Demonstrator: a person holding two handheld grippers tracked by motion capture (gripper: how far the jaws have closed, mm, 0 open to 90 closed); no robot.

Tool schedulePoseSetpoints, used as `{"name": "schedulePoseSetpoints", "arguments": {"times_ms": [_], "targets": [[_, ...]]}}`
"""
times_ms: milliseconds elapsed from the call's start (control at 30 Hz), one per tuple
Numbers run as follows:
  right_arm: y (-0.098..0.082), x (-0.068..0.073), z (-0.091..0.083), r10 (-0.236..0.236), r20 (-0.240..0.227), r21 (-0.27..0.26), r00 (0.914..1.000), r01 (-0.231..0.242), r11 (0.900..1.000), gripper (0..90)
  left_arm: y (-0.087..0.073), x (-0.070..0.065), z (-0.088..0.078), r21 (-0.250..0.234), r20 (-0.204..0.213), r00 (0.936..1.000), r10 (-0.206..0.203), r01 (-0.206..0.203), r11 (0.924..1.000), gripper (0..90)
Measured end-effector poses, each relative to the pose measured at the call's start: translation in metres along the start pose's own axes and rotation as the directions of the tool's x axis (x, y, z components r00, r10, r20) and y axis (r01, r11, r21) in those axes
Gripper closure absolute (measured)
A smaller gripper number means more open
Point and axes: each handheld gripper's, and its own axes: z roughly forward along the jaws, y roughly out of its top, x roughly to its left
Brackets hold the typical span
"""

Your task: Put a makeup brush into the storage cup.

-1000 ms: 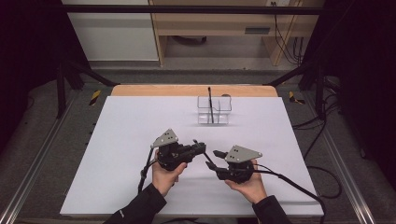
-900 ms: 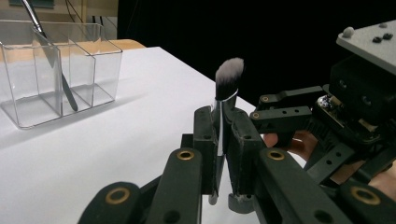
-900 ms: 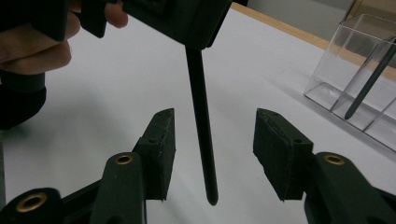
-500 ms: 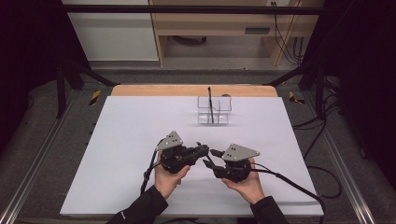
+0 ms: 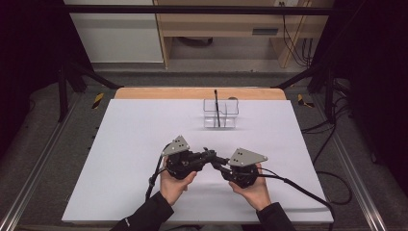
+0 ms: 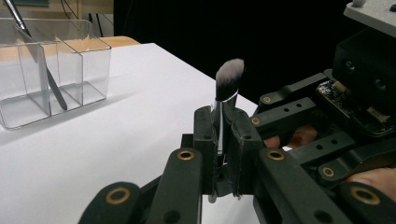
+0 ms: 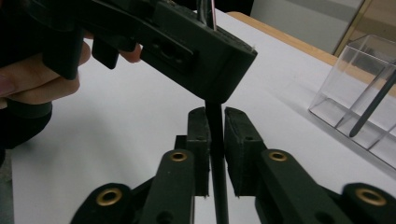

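Nearest the person's edge of the white table point(image 5: 120, 144), well short of the clear organizer point(image 5: 220, 113), a makeup brush point(image 6: 227, 100) is clamped just below its grey-white bristles between the closed jaws of the left gripper point(image 6: 223, 140), the bristles being pointed upward. The dark handle of the same brush is seen between the jaws of the right gripper point(image 7: 215, 140), which are drawn close about it with a thin gap at each side, so a firm grip cannot be told. Farther off, toward the table's far edge, the organizer is set with a dark pencil point(image 5: 217, 108) leaned inside one of its compartments.
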Motion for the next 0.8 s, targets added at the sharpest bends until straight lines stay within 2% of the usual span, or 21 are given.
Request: {"name": "schedulePoseSetpoints", "arguments": {"times_ms": [167, 267, 367, 433, 500, 800], "targets": [[0.0, 0.001, 0.0, -0.015, -0.01, 0.001, 0.9998, 0.015, 1.0, 83.6, 0.0, 0.0, 0.001, 0.007, 0.0, 1.0, 0.001, -0.001, 1.0, 83.3], [0.0, 0.001, 0.001, -0.001, -0.02, 0.004, 0.9998, 0.001, 1.0, 83.9, 0.001, 0.0, 0.001, 0.012, -0.005, 0.9999, 0.012, -0.012, 0.9999, 82.1], [0.0, 0.0, 0.0, 0.013, -0.018, 0.009, 0.9998, -0.012, 1.0, 83.9, 0.002, 0.0, -0.001, 0.006, -0.005, 0.9999, 0.012, -0.012, 0.9999, 75.9], [-0.001, -0.001, -0.001, 0.016, -0.013, 0.013, 0.9998, -0.016, 1.0, 83.9, 0.003, 0.001, -0.003, 0.005, -0.014, 0.9995, 0.026, -0.026, 0.9996, 72.1], [-0.001, -0.003, -0.001, 0.025, -0.007, 0.013, 0.9997, -0.024, 1.0, 83.9, 0.005, 0.002, -0.007, 0.003, -0.006, 0.9997, 0.025, -0.025, 0.9997, 68.0], [-0.004, -0.02, -0.011, 0.097, 0.032, -0.007, 0.9948, -0.097, 0.995, 83.9, 0.013, 0.011, -0.029, 0.005, -0.061, 0.9967, 0.054, -0.054, 0.9985, 47.7]]}}
